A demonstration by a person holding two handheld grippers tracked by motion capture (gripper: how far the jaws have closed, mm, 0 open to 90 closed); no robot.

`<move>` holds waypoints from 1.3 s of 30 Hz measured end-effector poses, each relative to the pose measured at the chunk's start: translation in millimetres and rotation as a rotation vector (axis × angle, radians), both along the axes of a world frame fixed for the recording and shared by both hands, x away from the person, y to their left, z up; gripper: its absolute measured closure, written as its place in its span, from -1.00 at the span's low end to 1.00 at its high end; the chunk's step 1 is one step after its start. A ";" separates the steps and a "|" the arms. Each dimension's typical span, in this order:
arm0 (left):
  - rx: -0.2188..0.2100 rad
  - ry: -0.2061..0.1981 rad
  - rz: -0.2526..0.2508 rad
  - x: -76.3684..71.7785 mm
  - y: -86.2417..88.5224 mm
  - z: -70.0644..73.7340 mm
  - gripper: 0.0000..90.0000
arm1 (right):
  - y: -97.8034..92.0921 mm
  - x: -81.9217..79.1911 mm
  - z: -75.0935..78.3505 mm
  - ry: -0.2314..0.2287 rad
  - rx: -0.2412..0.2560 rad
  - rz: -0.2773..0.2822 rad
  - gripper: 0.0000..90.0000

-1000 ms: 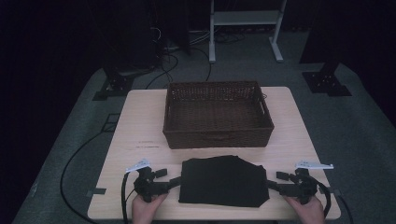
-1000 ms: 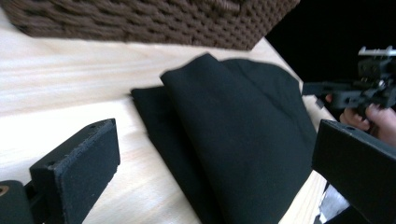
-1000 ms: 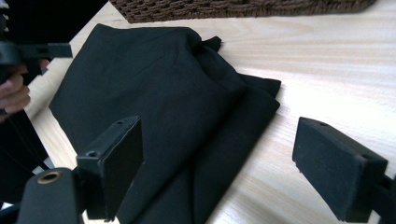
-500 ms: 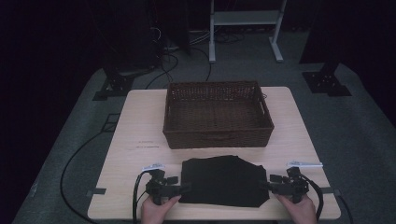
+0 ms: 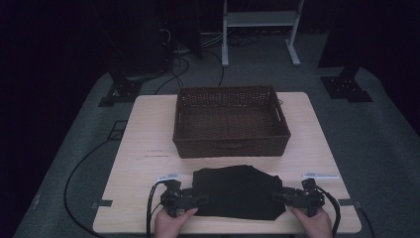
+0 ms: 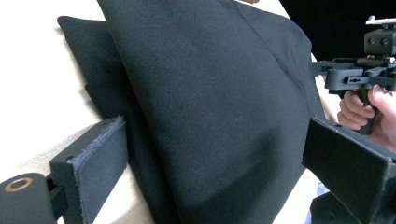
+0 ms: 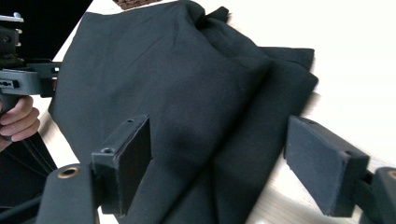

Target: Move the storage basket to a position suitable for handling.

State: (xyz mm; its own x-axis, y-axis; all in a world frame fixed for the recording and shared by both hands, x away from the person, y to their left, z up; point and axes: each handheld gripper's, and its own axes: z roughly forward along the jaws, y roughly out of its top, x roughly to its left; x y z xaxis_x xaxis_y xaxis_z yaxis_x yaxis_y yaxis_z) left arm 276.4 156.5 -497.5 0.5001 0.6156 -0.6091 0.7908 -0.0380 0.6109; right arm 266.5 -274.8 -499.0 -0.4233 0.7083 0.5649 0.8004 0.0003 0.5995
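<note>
- The left gripper (image 5: 198,200) is held low at the near left, pointed inward toward the right one; its jaws are spread wide apart in the left gripper view.
- The right gripper (image 5: 277,196) is held level at the near right, pointed inward, jaws likewise spread wide.
- Each handle is gripped by a hand, the left hand (image 5: 172,223) and the right hand (image 5: 312,223).

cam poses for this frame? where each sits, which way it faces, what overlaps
High view: above the person's side, facing forward and down on the table, basket, black cloth; both hands and tools show.
Left gripper view: on the left tool, facing across the cloth toward the right tool.
Right gripper view: on the right tool, facing back at the left tool.
All three share the cloth.
</note>
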 end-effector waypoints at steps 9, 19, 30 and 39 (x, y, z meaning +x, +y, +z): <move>-0.046 0.011 -0.006 1.9 -7.8 -3.5 -0.73 | 7.0 1.4 -0.9 -0.017 -0.008 0.000 -0.42; -0.044 0.012 -0.005 7.3 -16.2 -3.7 -0.69 | 10.5 3.4 -3.7 -0.004 0.025 0.003 -0.23; -0.038 0.029 -0.038 13.6 -16.8 -5.5 -0.34 | 17.0 9.9 -6.3 0.017 0.020 -0.002 0.28; -0.061 0.052 -0.085 19.1 -15.1 -7.6 0.03 | 21.8 13.9 -9.4 0.033 0.021 0.022 0.61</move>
